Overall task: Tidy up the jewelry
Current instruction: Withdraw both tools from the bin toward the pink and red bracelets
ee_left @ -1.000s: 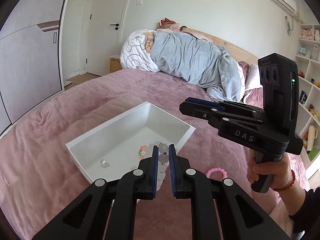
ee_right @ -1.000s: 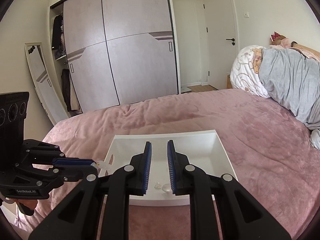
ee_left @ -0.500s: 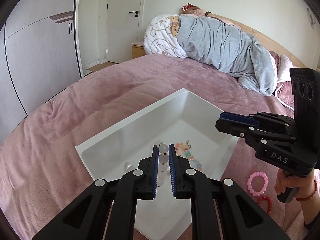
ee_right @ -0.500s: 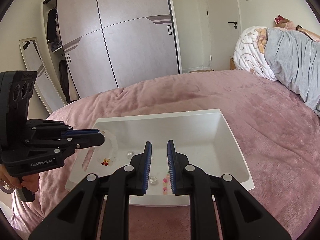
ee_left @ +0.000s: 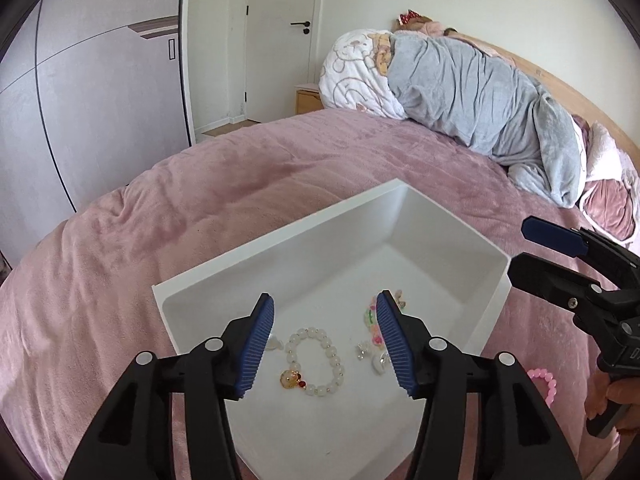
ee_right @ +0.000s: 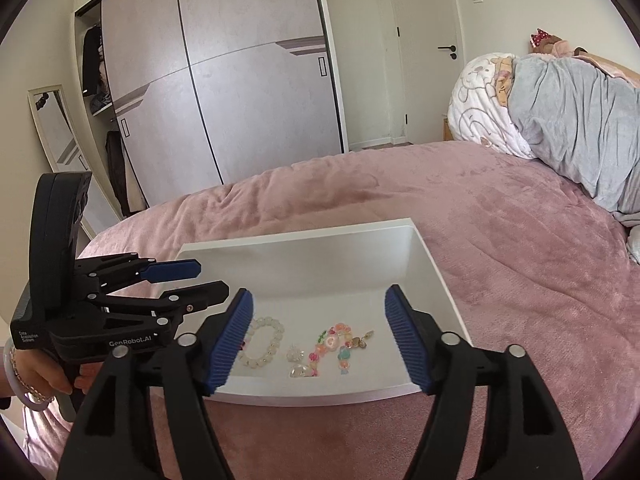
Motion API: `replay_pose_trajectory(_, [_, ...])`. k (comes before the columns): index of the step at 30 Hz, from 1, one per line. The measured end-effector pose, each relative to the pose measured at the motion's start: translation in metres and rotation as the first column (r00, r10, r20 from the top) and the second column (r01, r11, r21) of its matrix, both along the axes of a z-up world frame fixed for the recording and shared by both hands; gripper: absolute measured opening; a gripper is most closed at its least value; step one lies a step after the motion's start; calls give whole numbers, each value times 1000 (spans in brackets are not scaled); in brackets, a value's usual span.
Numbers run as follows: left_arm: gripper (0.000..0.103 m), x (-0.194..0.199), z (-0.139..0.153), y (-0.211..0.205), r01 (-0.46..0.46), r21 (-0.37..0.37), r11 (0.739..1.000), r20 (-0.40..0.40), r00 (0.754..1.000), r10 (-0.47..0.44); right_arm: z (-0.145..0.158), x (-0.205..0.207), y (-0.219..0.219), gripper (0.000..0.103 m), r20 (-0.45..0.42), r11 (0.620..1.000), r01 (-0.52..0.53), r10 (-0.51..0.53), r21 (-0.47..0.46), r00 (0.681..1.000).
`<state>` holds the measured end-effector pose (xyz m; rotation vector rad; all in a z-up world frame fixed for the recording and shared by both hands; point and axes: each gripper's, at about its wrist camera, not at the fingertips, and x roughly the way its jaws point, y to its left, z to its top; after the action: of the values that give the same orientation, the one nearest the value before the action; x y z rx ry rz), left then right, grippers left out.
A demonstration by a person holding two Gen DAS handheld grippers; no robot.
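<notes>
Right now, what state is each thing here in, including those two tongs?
Left tongs: jaws opening, nothing between them.
Right tongs: jaws opening, empty.
White bead bracelet: lying flat in the bin, released.
Colourful bead bracelet: lying in the bin.
White bin: open-topped, resting on the pink bedspread.
Pink bracelet: outside the bin, on the bedspread.
Door: closed.

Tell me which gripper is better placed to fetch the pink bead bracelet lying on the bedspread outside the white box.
Probably the right gripper. Its jaws are opening with nothing between them, and in the left wrist view the pink bracelet lies just below it, beside the white box. The left gripper, also opening and empty, hangs over the box.
</notes>
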<state>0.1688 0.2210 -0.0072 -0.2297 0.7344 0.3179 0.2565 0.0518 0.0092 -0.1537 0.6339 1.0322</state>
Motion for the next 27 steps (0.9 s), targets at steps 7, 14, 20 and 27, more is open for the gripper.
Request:
replay_pose_trajectory(7, [88, -33, 50, -36, -30, 40, 999, 182, 983, 22, 55, -4, -51, 98, -8, 992, 47, -47, 119, 999])
replay_pose_trajectory(14, [94, -56, 71, -95, 82, 39, 996, 254, 963, -89, 84, -11, -103, 98, -46, 986, 87, -81, 141, 996])
replay_pose_trajectory(20, [99, -74, 72, -139, 145, 113, 983, 246, 954, -169, 76, -35, -139, 98, 27, 986, 157, -159, 53, 987])
replay_pose_trajectory(27, [99, -89, 44, -178, 198, 113, 974, 222, 950, -219, 39, -59, -165, 98, 85, 971, 224, -218, -79, 972])
